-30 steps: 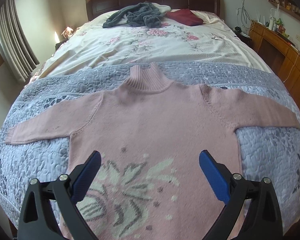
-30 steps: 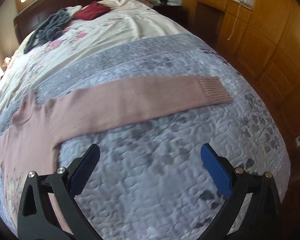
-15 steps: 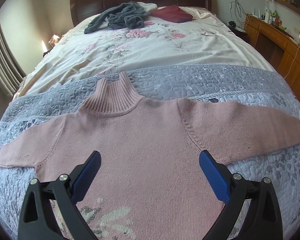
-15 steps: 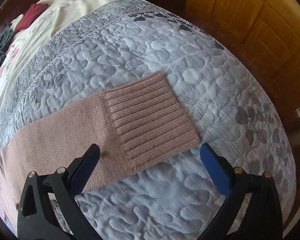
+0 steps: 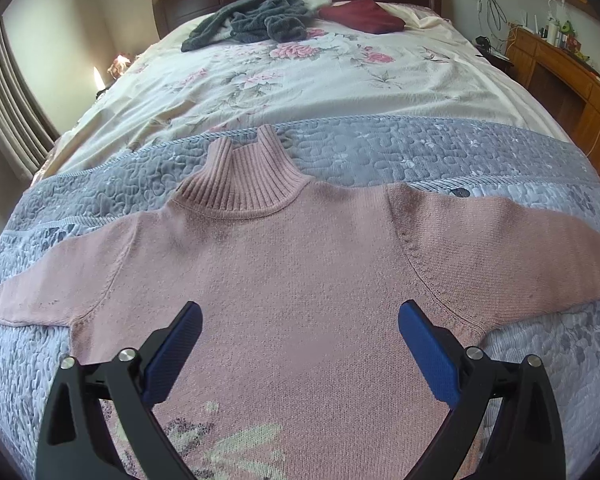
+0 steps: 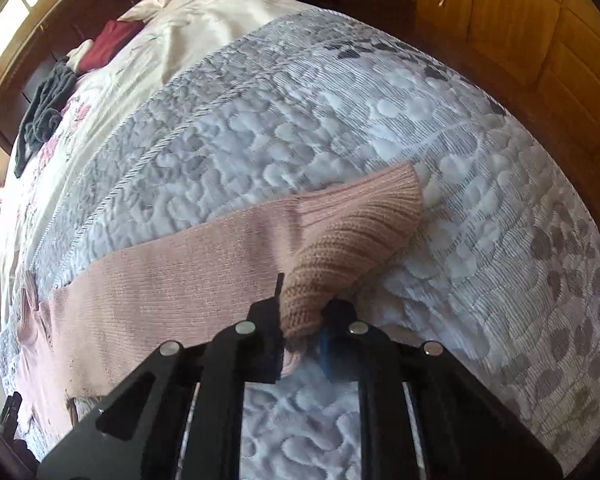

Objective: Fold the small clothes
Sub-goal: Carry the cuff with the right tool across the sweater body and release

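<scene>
My right gripper [image 6: 302, 334] is clamped on the ribbed cuff [image 6: 340, 240] of the pink sweater [image 5: 300, 280], which lies flat, front up, across the grey quilt [image 5: 440, 156]. My left gripper [image 5: 298, 344] hovers over the chest, jaws wide apart. The bite is only on the cuff's corner, so a quick pull could slip it free or drag the whole body askew.

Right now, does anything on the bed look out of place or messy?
The pink sweater lies flat and spread out, except its right sleeve cuff, which is bunched and lifted where the right gripper pinches it. Near the headboard, a grey garment lies in a crumpled, unfolded heap beside a dark red one.
</scene>
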Demonstrator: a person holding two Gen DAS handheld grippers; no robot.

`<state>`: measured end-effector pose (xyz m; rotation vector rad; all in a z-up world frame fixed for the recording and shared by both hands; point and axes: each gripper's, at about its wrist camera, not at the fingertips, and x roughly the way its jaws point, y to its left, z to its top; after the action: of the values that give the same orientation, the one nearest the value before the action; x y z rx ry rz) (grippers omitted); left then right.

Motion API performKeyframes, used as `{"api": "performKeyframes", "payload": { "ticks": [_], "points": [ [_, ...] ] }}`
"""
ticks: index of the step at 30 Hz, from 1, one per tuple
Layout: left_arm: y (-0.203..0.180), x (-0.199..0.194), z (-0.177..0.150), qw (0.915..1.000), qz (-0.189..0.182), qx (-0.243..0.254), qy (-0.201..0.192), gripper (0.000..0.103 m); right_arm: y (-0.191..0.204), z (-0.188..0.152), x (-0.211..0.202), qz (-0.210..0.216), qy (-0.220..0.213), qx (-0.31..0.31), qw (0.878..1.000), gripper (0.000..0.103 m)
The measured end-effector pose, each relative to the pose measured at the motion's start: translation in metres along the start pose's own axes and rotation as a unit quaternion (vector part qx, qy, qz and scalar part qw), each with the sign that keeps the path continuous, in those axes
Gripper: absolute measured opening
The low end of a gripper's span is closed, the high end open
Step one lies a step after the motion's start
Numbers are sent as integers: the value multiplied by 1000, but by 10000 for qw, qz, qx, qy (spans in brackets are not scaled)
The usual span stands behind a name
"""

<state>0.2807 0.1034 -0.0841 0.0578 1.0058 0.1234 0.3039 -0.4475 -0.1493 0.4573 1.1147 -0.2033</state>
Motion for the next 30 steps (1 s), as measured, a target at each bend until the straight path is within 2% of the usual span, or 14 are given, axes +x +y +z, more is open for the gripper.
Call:
{"api": "performKeyframes", "payload": {
  "ticks": [3, 8, 15, 20, 26, 30],
  "points": [
    [14, -2, -5, 10000, 44, -35, 11, 99, 24, -5, -15, 327, -140, -142, 9993, 11],
    [44, -4, -12, 9997, 86, -221, 97, 99, 91, -22, -33, 744, -188, -697, 9946, 11],
    [81, -7, -22, 9989, 125, -425, 170, 99, 198, -53, -35, 1399, -62, -1484, 9790, 11],
    [103, -10, -26, 9983, 78, -543, 170, 99, 272, -85, -27, 1861, 147, -1816, 9655, 11],
    [131, -9, -31, 9967, -32, -767, 268, 99, 348, -128, -13, 2123, 419, -2207, 9510, 11],
    [144, -6, -35, 9957, -100, -857, 334, 99, 379, -151, 6, 1951, 593, -2363, 9500, 11]
  ]
}}
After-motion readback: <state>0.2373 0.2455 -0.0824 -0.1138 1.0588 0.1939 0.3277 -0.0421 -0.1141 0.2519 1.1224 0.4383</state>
